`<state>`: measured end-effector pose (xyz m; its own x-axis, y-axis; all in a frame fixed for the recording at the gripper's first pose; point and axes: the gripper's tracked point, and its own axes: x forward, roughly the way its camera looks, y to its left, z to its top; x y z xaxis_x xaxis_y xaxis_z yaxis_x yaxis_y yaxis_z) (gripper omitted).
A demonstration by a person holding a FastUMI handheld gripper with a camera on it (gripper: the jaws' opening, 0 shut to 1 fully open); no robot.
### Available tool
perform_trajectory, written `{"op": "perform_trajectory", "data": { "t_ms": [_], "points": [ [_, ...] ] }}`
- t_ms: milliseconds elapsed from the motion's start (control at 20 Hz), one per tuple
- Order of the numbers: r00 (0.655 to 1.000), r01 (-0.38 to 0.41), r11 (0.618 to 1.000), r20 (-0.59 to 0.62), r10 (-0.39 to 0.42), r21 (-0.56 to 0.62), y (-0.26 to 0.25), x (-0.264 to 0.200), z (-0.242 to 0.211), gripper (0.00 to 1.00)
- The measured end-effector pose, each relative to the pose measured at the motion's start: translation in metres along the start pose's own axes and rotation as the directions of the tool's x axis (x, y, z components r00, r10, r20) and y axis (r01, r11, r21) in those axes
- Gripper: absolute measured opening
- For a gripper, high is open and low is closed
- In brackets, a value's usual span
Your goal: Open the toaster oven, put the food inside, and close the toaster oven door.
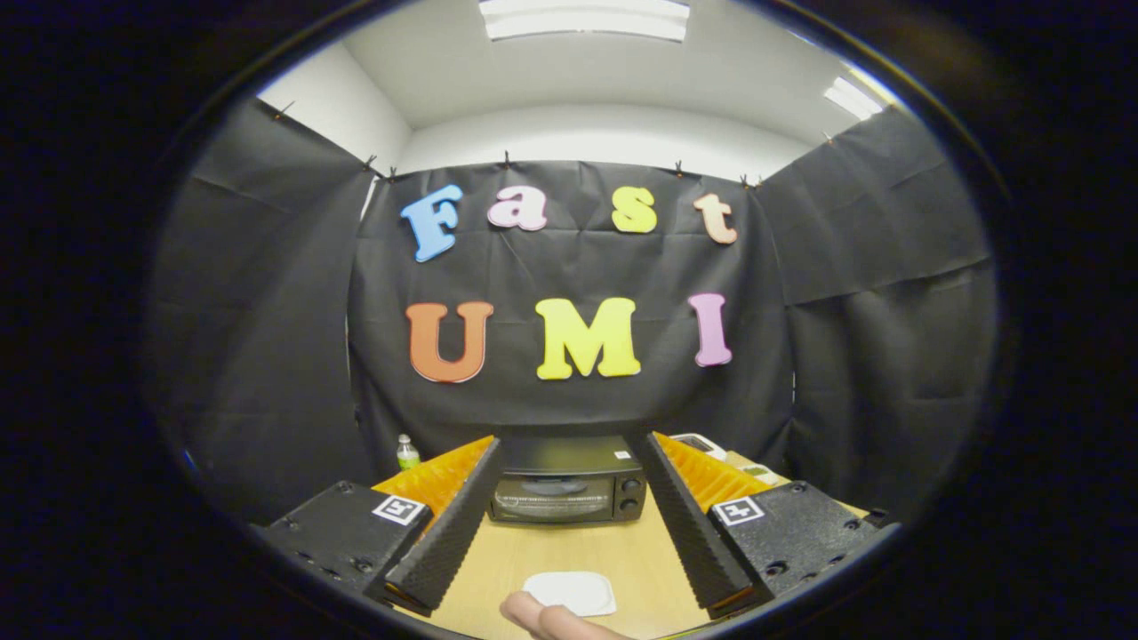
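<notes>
Nearest, a fingertip [544, 620] of a person pokes in low between the gripper's two fingers, resting on or just over the wooden table [569, 547]. Just beyond it lies a flat white item [571, 592], rounded corners, maybe a plate or the food; cannot tell which. It sits on the table between the fingers, touching neither.

The gripper [570, 442] is spread wide, nothing pinched. Left finger [449, 529] and right finger [689, 524] are black with a ribbed inner face and orange ridged outer sides, each with a square marker tag on its base. Both hang above the table, apart from everything.

Further on, the toaster oven [566, 484] stands on the table, framed between the fingertips and just beyond them. It is black, door closed, glass front facing the camera, knobs stacked on its right side. Nothing touches it.

Left of the oven, past the left finger, a small bottle [407, 452] with a white cap stands upright. Right of the oven, past the right finger, a white device [702, 443] partly shows, too hidden to tell what it is.

Behind it all hangs the black cloth wall [569, 267].
</notes>
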<state>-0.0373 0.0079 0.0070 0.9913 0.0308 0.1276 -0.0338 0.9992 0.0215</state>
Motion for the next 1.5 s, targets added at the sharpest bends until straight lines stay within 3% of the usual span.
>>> {"op": "perform_trajectory", "data": {
  "t_ms": [200, 600, 1500],
  "points": [
    [0.999, 0.027, 1.0, -0.043, -0.026, 0.013, -0.013, 0.004, -0.015, 1.0],
    [0.992, 0.009, 1.0, -0.128, -0.008, 0.011, -0.007, 0.009, -0.04, 1.0],
    [0.992, -0.015, 1.0, -0.122, 0.013, -0.009, 0.0, -0.003, -0.041, 1.0]
  ]
}}
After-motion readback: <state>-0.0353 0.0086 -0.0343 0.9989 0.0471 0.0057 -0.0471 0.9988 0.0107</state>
